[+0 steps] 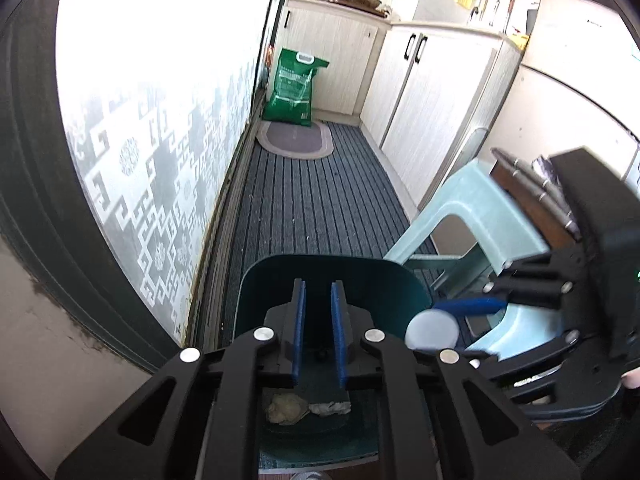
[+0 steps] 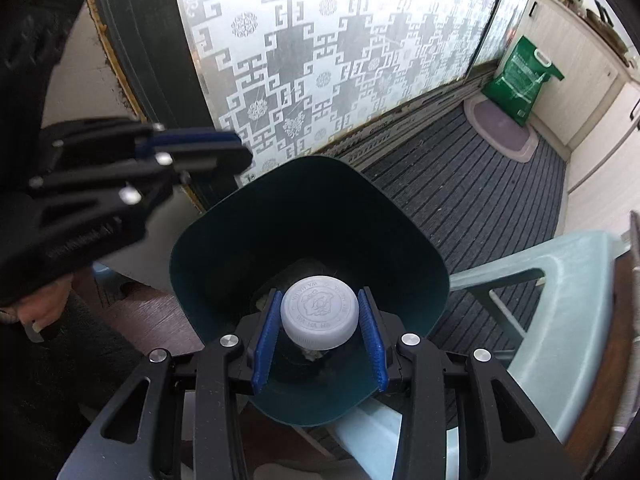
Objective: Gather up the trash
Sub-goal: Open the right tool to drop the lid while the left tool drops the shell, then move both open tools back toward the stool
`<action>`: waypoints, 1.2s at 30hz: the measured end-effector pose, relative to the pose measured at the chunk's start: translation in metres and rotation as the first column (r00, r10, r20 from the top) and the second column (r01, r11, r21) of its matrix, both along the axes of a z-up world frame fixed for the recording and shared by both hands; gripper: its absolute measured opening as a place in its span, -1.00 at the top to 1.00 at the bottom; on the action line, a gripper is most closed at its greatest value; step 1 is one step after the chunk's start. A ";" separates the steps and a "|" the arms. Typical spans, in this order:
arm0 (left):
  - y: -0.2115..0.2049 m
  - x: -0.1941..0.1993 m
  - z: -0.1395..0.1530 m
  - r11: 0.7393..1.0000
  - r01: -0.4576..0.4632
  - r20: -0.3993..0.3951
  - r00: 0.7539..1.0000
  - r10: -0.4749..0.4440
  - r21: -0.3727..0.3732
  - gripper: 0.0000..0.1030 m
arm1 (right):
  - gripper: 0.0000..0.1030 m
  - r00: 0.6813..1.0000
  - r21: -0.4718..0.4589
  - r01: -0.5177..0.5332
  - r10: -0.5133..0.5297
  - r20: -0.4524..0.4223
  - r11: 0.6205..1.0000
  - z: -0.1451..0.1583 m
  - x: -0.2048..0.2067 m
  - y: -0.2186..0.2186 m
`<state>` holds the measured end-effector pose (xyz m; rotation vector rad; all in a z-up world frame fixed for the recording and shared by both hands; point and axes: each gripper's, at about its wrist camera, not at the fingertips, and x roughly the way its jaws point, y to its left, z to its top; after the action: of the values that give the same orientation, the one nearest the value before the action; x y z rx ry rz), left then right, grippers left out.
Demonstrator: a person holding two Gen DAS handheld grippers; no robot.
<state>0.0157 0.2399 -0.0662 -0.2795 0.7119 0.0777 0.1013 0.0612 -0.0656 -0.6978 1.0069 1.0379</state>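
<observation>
Your right hand-held gripper [image 2: 320, 322] holds the white bottle cap [image 2: 319, 311] by its rim, directly above the dark green bin [image 2: 224, 240]. The cap is light, rigid and smooth; keep the pads on opposite edges. Embossed lettering reads "WA HA HA". Your left hand-held gripper [image 1: 319, 330] stands empty, jaws narrowly apart.

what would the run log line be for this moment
right hand-held gripper: holds white plastic bottle cap over dark green plastic bin | left hand-held gripper: open, holding nothing | bin contents: crumpled paper scraps
</observation>
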 end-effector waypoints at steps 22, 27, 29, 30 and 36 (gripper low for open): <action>-0.018 -0.022 0.084 0.993 0.046 0.339 0.941 -0.006 -0.111 0.73 | 0.36 0.999 0.112 -0.044 0.041 0.028 0.993 0.019 -0.016 -0.021; -0.032 -0.022 0.096 0.991 0.074 0.398 0.917 -0.023 -0.113 0.67 | 0.36 0.993 0.208 -0.027 0.003 0.114 0.978 0.057 -0.013 -0.042; -0.038 -0.017 0.098 0.990 0.085 0.399 0.916 -0.033 -0.113 0.66 | 0.36 0.990 0.245 -0.008 -0.027 0.138 0.969 0.071 -0.008 -0.054; -0.041 -0.015 0.099 0.990 0.086 0.397 0.917 -0.036 -0.109 0.66 | 0.36 0.988 0.258 0.001 -0.042 0.151 0.966 0.076 -0.006 -0.060; -0.069 0.001 0.101 0.989 0.120 0.386 0.919 -0.078 -0.086 0.64 | 0.36 0.973 0.307 0.071 -0.134 0.190 0.949 0.100 0.019 -0.102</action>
<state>0.0165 0.1712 0.0350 -0.3500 0.3398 -0.1116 0.1202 -0.0408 0.0343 -0.4872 0.6777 0.9769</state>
